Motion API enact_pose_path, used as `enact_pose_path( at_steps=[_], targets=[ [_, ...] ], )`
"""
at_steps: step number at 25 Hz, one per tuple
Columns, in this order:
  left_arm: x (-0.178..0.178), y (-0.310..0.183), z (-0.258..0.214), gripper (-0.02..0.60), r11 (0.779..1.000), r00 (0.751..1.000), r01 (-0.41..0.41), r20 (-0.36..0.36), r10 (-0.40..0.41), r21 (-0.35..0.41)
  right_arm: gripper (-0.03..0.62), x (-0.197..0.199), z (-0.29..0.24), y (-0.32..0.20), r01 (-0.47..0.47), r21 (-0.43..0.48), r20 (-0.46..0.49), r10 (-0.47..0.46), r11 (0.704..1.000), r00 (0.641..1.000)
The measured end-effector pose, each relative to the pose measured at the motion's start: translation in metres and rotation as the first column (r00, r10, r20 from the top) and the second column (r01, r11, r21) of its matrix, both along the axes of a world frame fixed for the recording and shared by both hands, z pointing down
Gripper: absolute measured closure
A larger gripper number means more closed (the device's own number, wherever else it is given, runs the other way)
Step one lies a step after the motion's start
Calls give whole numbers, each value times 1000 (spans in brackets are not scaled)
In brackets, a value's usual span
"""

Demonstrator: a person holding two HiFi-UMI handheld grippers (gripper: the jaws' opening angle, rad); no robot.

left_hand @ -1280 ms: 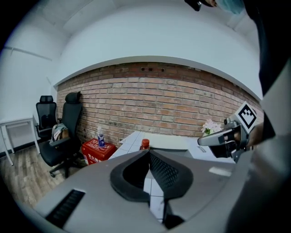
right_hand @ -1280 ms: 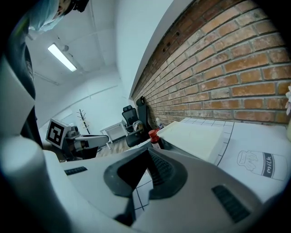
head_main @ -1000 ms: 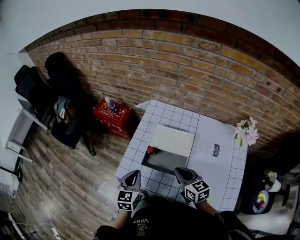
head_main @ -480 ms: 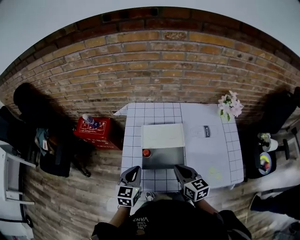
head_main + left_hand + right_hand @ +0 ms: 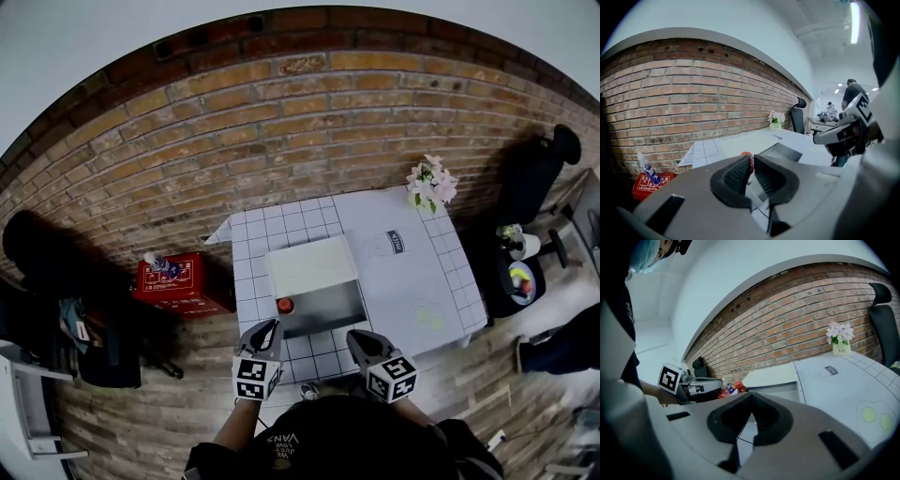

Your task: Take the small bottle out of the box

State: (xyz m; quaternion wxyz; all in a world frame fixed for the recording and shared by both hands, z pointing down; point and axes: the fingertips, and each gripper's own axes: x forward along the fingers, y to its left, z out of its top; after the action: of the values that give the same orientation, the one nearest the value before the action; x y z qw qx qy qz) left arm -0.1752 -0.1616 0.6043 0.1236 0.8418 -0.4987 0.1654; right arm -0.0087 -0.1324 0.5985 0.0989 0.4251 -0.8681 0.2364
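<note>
A small bottle with a red cap (image 5: 285,305) stands at the left end of the open box (image 5: 328,312), whose grey inside shows and whose white lid (image 5: 312,265) lies back towards the wall. Both grippers hover at the table's near edge, short of the box. My left gripper (image 5: 270,327) is shut and empty, below the bottle; in the left gripper view the red cap (image 5: 747,154) shows just past the jaws (image 5: 752,161). My right gripper (image 5: 354,338) is shut too, with nothing held (image 5: 751,398); the bottle (image 5: 738,386) sits ahead to its left.
The table (image 5: 441,281) has a checked white cloth and stands against a brick wall. A flower pot (image 5: 428,184) stands at its far right corner. A red crate (image 5: 178,284) with a water bottle sits on the floor to the left. A black chair (image 5: 536,173) and a stool (image 5: 518,278) are on the right.
The head view has swung, so the table and box now sit tilted and nearer the middle of the picture. Both grippers keep their places at the near edge, still shut.
</note>
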Motion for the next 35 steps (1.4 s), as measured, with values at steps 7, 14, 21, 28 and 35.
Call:
enact_pose_path(
  at_steps=[7,14,21,28,35],
  targets=[
    [8,-20,14,539,998,998,-60,31,61,-33,595,12,2,6,-70,-9,-4,70,997,998],
    [15,-32,34,393,993,994,-82,58,88,-90,595,21,2,6,-103,-13,-2,103,995,995],
    [19,-42,56,312,987,983,-105,137,121,-122,595,25,4,6,-112,-9,-13,112,994,994],
    [21,-50,77,310,980,949,-103,277,148,-170,595,29,6,7,-128,-22,-13,128,992,992],
    [26,-57,88,310,979,914,-83,377,150,-186,595,35,8,7,-135,-23,-24,134,991,991]
  ],
)
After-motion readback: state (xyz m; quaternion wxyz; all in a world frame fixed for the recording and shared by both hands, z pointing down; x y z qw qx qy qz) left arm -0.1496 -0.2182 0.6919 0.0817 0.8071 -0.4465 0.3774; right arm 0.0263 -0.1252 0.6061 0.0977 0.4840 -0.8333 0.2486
